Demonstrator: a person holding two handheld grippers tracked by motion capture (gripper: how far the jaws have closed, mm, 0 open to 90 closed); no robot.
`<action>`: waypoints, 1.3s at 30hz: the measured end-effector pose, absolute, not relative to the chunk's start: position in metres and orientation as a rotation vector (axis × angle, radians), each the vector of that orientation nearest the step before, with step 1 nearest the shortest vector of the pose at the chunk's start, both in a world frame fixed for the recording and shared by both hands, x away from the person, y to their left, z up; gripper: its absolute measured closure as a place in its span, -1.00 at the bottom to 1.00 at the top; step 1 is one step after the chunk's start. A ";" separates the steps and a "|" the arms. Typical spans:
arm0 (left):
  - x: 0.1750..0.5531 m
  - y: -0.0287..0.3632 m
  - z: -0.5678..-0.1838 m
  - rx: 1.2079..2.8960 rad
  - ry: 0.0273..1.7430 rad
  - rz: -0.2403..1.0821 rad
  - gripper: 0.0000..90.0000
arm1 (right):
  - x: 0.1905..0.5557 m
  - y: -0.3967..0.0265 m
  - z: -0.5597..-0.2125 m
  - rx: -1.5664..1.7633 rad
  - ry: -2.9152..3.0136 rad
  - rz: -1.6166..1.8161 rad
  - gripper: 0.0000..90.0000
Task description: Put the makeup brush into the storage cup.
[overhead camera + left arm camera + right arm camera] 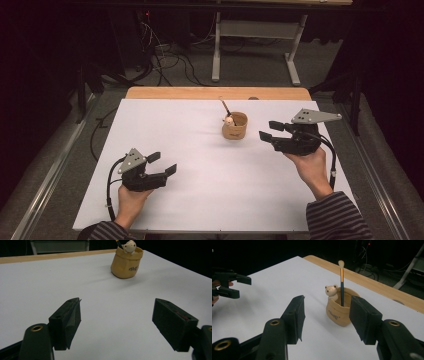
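Both pairs of jaws stand wide with nothing between them: the left gripper hovers over the near left part of the white surface, and the right gripper is held near the right edge, its jaws turned toward a tan pot. That pot stands upright toward the far edge, right of the middle, just beside the right gripper's jaws. A small bear figure peeks over its rim, and a brush stands in it, bristles up.

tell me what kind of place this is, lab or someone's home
Likely a lab or recording workspace: a table covered in plain white, loose cables on the grey floor, and a bare adjustable desk frame in the dark behind.
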State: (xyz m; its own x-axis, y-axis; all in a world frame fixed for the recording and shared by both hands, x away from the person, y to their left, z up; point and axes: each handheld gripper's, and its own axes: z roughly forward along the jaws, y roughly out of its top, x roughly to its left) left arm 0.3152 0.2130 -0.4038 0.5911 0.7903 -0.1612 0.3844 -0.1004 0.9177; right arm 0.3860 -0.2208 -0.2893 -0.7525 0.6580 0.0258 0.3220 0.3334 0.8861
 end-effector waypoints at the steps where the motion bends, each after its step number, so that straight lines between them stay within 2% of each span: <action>1: 0.315 0.213 -0.404 1.710 0.976 0.457 -0.47 | 0.385 -0.222 -0.289 0.869 2.264 1.388 0.07; 39: 0.313 0.212 -0.403 1.704 0.977 0.453 -0.47 | 0.343 -0.253 -0.304 0.914 2.222 1.432 0.03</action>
